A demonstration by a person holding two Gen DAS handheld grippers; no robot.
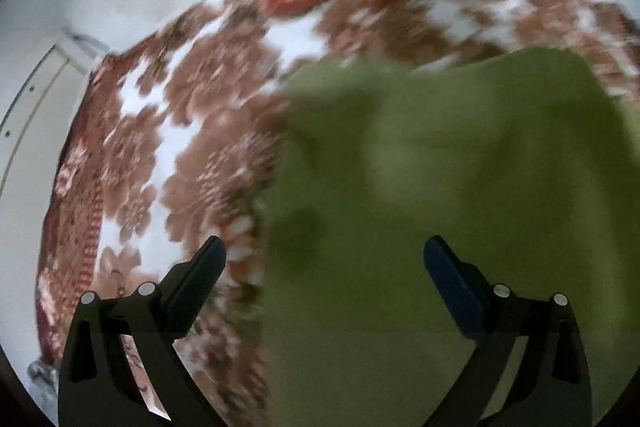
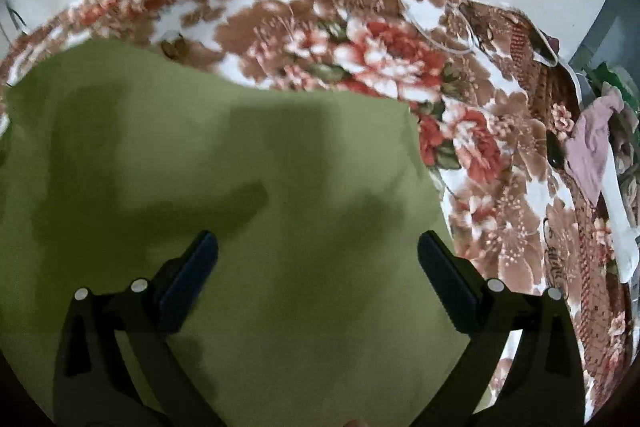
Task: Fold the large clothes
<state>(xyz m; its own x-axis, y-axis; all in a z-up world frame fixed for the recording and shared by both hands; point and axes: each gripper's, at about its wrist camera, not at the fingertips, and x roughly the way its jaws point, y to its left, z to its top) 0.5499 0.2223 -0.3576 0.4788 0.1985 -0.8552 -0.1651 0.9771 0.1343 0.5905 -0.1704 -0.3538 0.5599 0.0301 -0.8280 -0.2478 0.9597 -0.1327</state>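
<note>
Now, step in hand: a grasp on the green cloth [image 2: 248, 187] is judged to be next, since both tools hang over it with nothing between the fingers.
Left hand-held gripper [image 1: 325, 259]: its fingers are held wide apart and empty; it hovers near the cloth's left edge, with one finger seen over the blanket [image 1: 172, 131] and the other over the green.
Right hand-held gripper [image 2: 318, 253]: its fingers are likewise spread wide and hold nothing; both are seen over the green cloth, toward its right side.
Cloth: it is spread flat on the flowered blanket, with only soft shadows and few wrinkles visible; its far edge and far right corner are seen in the right wrist view.
Blanket: it lies under the cloth and reaches past it on the left, far and right sides; a bed or floor beneath cannot be told.
Clutter: a pale pink rag [image 2: 592, 147] lies at the blanket's right edge, well apart from the cloth.
Blur: the left wrist view is smeared, so fine detail there cannot be read.
Advice: matching corners or edges should be picked, one per tool, so the fold stays square.
Advice: only the green layer should be pinched; the blanket below could be caught with it.
Advice: the cloth should be lifted evenly and kept taut, so no crease is dragged in.
</note>
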